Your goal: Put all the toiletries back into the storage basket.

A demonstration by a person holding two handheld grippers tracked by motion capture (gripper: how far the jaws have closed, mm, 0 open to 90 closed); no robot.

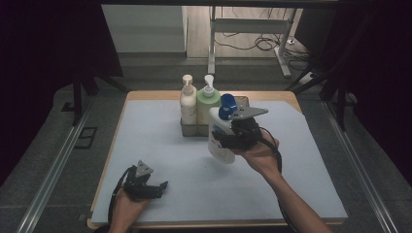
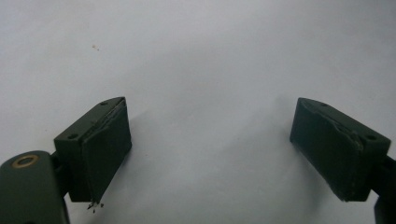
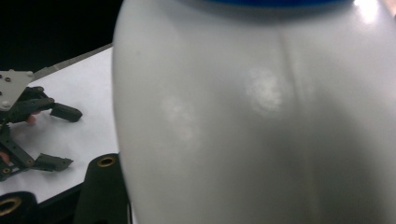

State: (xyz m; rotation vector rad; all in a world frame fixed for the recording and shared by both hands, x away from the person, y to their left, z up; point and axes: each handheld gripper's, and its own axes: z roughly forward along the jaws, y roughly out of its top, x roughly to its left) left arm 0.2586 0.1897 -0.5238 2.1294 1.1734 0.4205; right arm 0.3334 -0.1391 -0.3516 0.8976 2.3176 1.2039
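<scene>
The right tool (image 1: 232, 141) is clamped on a white bottle (image 1: 219, 138) lifted just in front of the caddy (image 1: 190, 128); the left tool (image 1: 158, 187), well nearer than the caddy, rests with jaws apart on the tabletop (image 1: 160, 145).

Setting: lab or test room. Evidence: dark curtains (image 1: 43, 73), metal floor rails (image 1: 53, 170), loose cables (image 1: 257, 44), covered table (image 1: 160, 145).

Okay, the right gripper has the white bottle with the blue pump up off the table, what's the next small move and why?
Probably carry the white bottle with the blue pump toward the free space in the dark caddy and lower it in. The right gripper holds it clear of the table, tilted, just in front of the caddy, where the cream bottle and green bottle already stand.
</scene>
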